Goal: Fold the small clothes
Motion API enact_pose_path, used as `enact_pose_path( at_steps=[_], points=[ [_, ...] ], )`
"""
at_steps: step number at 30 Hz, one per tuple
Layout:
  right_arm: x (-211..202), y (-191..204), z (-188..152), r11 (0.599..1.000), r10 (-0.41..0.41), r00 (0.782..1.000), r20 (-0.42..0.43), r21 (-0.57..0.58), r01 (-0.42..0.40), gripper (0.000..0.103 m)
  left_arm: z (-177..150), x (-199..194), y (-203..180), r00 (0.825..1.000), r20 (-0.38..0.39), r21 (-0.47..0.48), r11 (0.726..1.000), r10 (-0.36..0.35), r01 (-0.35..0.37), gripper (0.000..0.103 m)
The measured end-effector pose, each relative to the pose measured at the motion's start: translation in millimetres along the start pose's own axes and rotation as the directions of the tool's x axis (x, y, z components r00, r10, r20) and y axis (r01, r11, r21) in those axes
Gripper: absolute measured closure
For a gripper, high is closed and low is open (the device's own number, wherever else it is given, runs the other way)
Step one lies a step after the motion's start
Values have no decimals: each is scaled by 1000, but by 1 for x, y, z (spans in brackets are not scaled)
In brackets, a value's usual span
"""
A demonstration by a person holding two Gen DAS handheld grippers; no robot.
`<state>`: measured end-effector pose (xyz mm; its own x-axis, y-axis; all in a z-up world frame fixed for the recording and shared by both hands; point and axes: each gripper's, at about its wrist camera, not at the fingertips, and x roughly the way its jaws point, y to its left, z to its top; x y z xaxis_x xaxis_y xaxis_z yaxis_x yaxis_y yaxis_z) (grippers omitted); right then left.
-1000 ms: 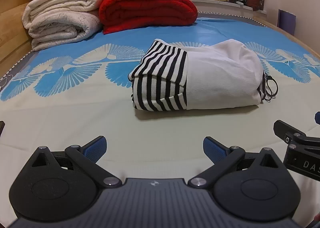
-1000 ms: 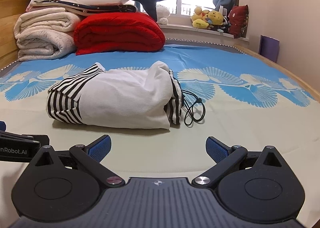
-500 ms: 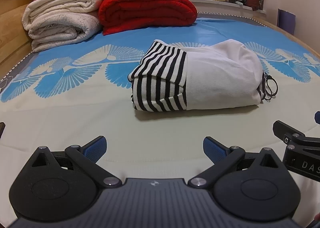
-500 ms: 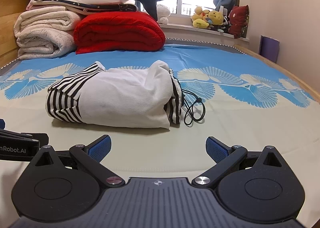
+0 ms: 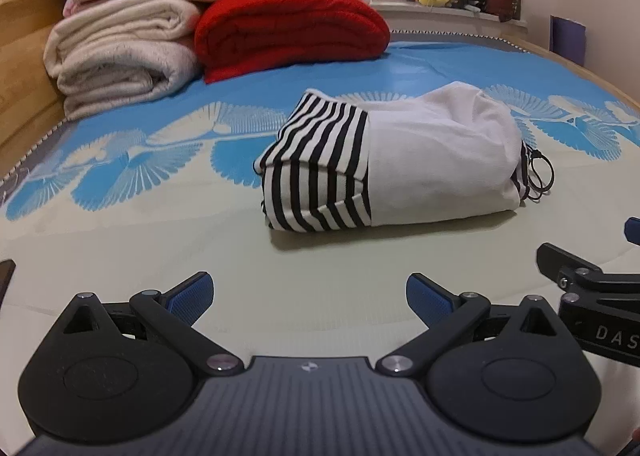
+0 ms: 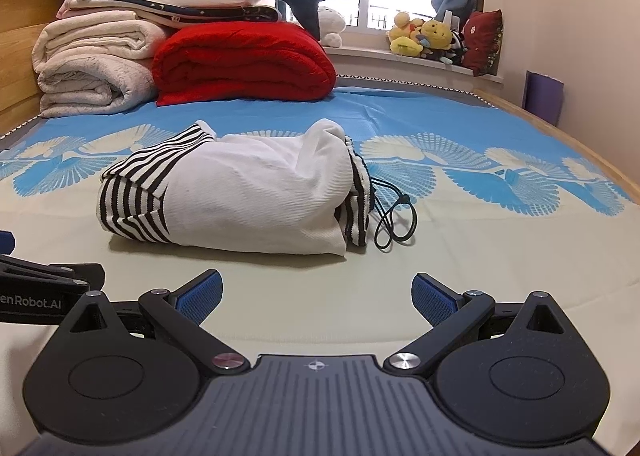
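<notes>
Both tongs hang released and empty: my left tongs (image 5: 308, 294) and right tongs (image 6: 316, 294) hover low over the bed (image 5: 160, 256), pads spread wide. Just ahead, apart from both, lies the garment (image 6: 240, 195), a white bundle with striped ends and a black cord (image 6: 394, 221) trailing loose. It looks folded; to finish well, I'd tuck that cord in and press the top flat.

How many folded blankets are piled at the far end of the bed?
3 clearly: a red blanket lying on the bed, and two cream blankets stacked left of it. Thinner folded linens sit on top; more may be hidden behind.
</notes>
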<state>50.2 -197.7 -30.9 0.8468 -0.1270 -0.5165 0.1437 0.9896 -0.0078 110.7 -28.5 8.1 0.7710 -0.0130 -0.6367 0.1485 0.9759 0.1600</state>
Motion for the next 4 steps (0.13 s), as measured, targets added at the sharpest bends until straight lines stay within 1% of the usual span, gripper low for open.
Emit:
enact_pose_path(
  at_steps=[2, 4],
  points=[
    [0, 1, 0, 1000, 18, 1000, 1, 6, -18, 3, 0, -3, -2, 1000, 18, 10, 1000, -1, 1, 1],
    [0, 2, 0, 999, 33, 999, 1, 11, -33, 3, 0, -4, -2, 999, 27, 19, 1000, 18, -19, 1]
  ],
)
